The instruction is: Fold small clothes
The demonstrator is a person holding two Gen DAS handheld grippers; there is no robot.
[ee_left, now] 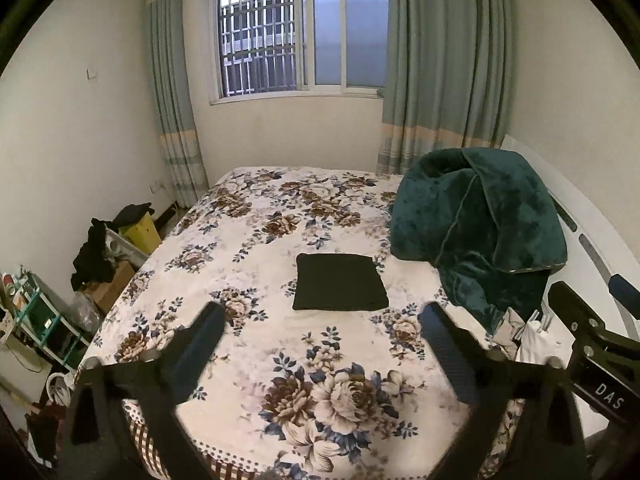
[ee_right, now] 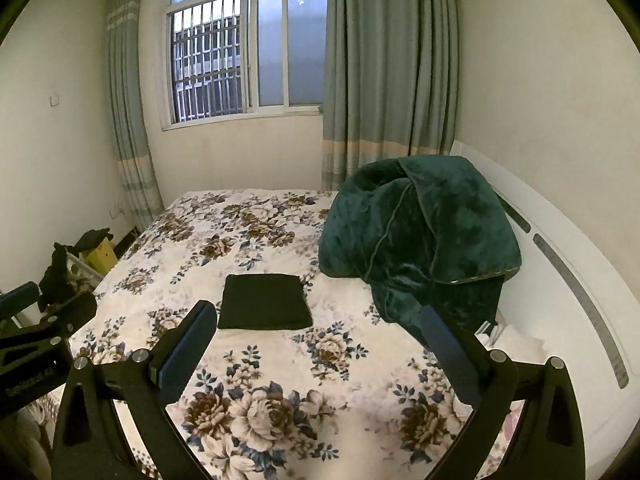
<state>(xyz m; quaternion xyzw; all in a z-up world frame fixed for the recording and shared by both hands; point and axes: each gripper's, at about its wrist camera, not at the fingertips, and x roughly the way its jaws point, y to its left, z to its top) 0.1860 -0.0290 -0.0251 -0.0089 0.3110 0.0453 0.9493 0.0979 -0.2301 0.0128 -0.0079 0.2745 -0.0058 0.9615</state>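
Observation:
A small black garment (ee_left: 340, 283) lies folded into a flat square on the floral bedspread (ee_left: 280, 216), near the middle of the bed. It also shows in the right wrist view as the same black garment (ee_right: 265, 302). My left gripper (ee_left: 324, 324) hovers above the near part of the bed, short of the garment, open wide with nothing between its fingers. My right gripper (ee_right: 320, 324) is likewise raised and open, empty, with the garment ahead and slightly left. The right gripper's body (ee_left: 592, 344) shows at the right edge of the left wrist view.
A heaped dark green blanket (ee_left: 480, 232) sits on the bed's right side against the white headboard (ee_right: 568, 264). White cloth (ee_left: 532, 340) lies below it. Boxes, dark clothes and a small shelf (ee_left: 36, 320) crowd the floor left of the bed. A window and curtains stand behind.

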